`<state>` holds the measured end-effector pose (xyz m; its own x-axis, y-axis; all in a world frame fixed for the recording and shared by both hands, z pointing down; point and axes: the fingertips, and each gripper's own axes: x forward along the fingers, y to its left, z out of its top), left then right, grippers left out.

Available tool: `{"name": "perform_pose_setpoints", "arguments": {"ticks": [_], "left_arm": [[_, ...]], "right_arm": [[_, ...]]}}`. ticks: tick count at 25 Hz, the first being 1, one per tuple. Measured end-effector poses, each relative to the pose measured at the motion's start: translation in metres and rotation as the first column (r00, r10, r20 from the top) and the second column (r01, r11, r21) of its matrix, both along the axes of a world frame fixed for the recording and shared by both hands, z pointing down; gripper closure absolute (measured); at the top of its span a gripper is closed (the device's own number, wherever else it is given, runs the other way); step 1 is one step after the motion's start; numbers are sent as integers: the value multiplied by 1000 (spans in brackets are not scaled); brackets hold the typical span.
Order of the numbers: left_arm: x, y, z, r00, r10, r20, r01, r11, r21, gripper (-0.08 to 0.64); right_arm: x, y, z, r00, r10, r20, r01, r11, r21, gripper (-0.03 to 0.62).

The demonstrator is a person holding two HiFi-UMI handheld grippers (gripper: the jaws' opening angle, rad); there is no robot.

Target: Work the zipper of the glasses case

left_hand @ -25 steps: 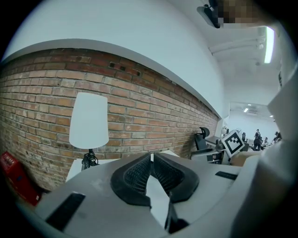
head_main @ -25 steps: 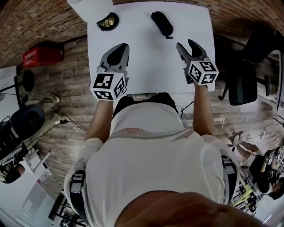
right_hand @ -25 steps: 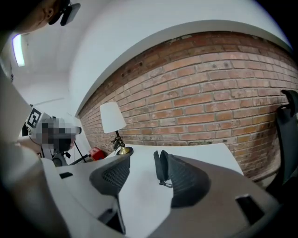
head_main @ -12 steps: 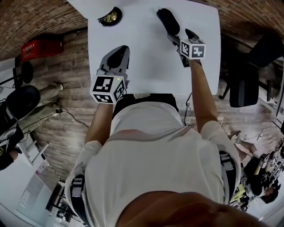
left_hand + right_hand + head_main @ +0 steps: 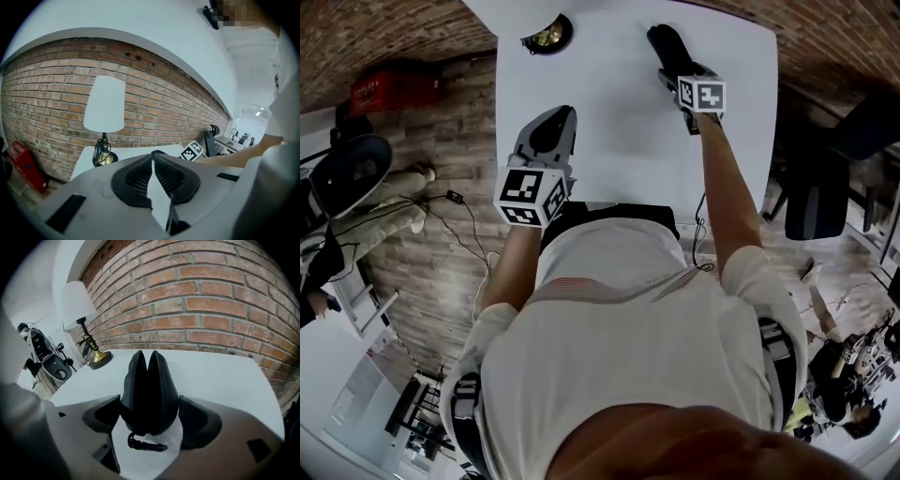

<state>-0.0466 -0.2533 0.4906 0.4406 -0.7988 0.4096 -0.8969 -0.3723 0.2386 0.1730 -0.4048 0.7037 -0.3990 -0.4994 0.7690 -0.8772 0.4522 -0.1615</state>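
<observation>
A black glasses case (image 5: pixel 667 45) lies at the far right of the white table (image 5: pixel 619 150). My right gripper (image 5: pixel 680 71) has reached it. In the right gripper view the case (image 5: pixel 150 385) stands on edge between the two wide-set pads, its near end between my right gripper (image 5: pixel 149 401) fingertips, and I see no squeeze on it. Its zipper pull cord (image 5: pixel 143 444) lies on the table just in front. My left gripper (image 5: pixel 557 112) rests near the table's front left, jaws together and holding nothing, as the left gripper view (image 5: pixel 152 154) shows.
A lamp (image 5: pixel 548 36) with a brass base and white shade (image 5: pixel 104 105) stands at the table's back left. A brick wall runs behind the table. A red crate (image 5: pixel 394 92) sits on the floor at left and an office chair (image 5: pixel 816 187) at right.
My right gripper has moved forward and up the table to the glasses case, and its jaws have spread wider around it. The left gripper has stayed in place.
</observation>
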Motion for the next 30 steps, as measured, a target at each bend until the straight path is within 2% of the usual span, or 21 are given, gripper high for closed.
{"name": "perform_pose_setpoints", "arguments": {"ticks": [2,5,12,18,23,30], "left_arm": [[-3,0,-2,1000,-3,-2,3,1000,4,532],[-7,-1,-4,1000,-5,-6,5,1000,8,532],[-10,1,-11,1000,7,-12,-7,1000,28,532],[-9,2,-25,999,37,-29,-35,997,73,532],[-10,2,-45,997,72,-42,-66,990,127,532],[-14,-3,-83,992,111,-59,-96,970,221,532]], "right_arm": [[-1,1,-3,1000,-1,-11,2,1000,23,209],[-3,3,-10,1000,6,-14,-5,998,58,275],[-4,11,-32,1000,14,-3,-14,992,129,284],[1,32,-83,996,48,74,-63,974,217,284],[1,58,-150,986,71,151,-115,944,309,284],[-5,96,-245,955,68,288,-192,882,430,285]]}}
